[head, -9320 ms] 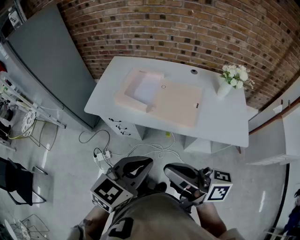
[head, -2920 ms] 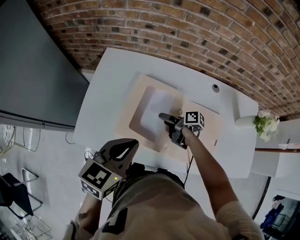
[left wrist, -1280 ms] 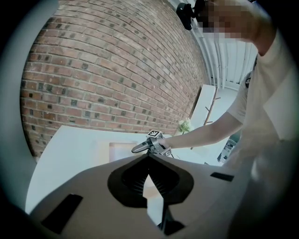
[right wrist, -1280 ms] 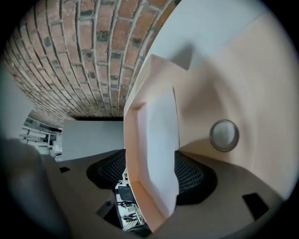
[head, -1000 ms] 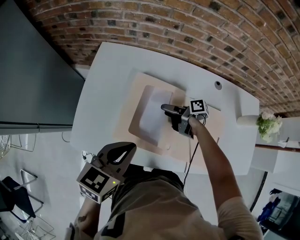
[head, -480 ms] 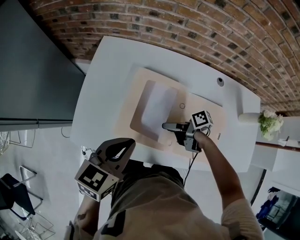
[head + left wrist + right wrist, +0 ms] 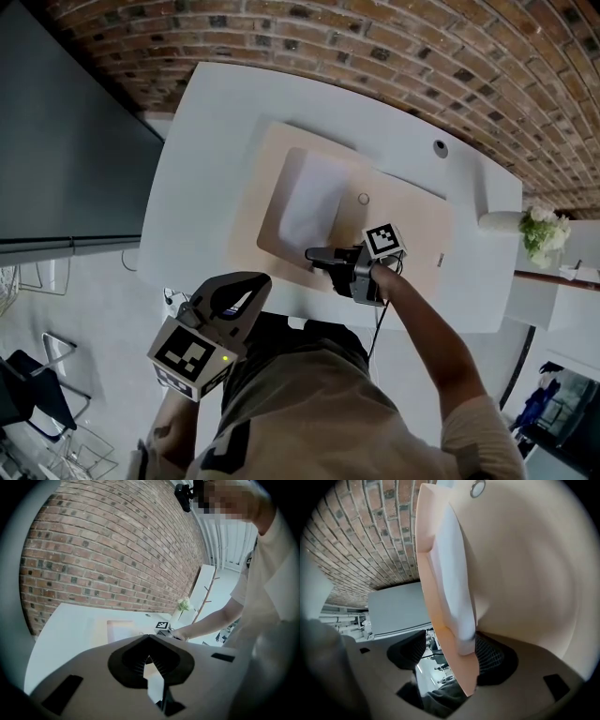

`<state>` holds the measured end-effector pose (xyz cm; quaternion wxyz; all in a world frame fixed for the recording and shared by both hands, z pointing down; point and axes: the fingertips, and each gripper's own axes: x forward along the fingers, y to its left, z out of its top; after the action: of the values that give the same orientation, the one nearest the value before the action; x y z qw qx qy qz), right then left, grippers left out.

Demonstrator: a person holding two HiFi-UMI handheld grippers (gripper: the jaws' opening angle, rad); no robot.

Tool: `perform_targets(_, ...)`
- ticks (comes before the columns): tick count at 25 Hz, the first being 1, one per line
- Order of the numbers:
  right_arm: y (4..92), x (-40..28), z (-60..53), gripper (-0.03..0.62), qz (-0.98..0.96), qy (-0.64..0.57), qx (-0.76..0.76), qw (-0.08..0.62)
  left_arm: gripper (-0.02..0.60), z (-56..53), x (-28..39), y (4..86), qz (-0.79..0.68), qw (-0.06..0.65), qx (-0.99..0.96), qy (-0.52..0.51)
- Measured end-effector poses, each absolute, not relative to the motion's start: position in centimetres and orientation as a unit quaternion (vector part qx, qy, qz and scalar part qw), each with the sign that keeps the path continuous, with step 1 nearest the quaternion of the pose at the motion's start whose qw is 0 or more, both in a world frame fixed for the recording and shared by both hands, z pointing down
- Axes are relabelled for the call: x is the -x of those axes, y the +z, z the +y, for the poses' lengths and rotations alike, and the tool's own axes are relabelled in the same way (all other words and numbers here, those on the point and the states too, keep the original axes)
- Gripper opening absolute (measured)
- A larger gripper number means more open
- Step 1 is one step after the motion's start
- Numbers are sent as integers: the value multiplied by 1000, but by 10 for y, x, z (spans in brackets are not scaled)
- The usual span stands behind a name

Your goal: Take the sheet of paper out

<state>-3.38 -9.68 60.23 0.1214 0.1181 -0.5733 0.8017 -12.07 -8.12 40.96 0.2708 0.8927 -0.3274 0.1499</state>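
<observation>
Since a moment ago the right gripper (image 7: 317, 255) has moved left to the near rim of the peach tray (image 7: 267, 169). Its jaws stand open astride this rim and the sheet of paper (image 7: 309, 202) lying in the recess, probably to pinch it. The left gripper (image 7: 246, 292) is closed, empty.

Beige short-sleeved shirt (image 7: 314, 417), grey right tongs (image 7: 315, 254) with marker cube (image 7: 383, 240)

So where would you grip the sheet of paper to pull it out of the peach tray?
By its near end, coming from the person's side, as the right gripper does. The sheet of paper lies flat in the recess of the peach tray, so probably only an edge can be pinched.
</observation>
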Motion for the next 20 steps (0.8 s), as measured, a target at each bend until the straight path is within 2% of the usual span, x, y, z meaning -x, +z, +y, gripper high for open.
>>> perform_targets(8, 588, 31, -128, 336, -643, 753, -132, 43, 14, -76, 122, 416, -326, 269, -892, 158)
perform_targets(13, 589, 27, -143, 328, -676, 717, -156, 66, 14, -75, 123, 418, -323, 265, -893, 164)
perform_targets(15, 591, 26, -145, 294, -675, 715, -165, 77, 14, -78, 125, 415, -331, 267, -891, 161)
perform_targets(20, 608, 18, -147, 118, -660, 710, -216, 119, 14, -89, 136, 411, -350, 253, -889, 155)
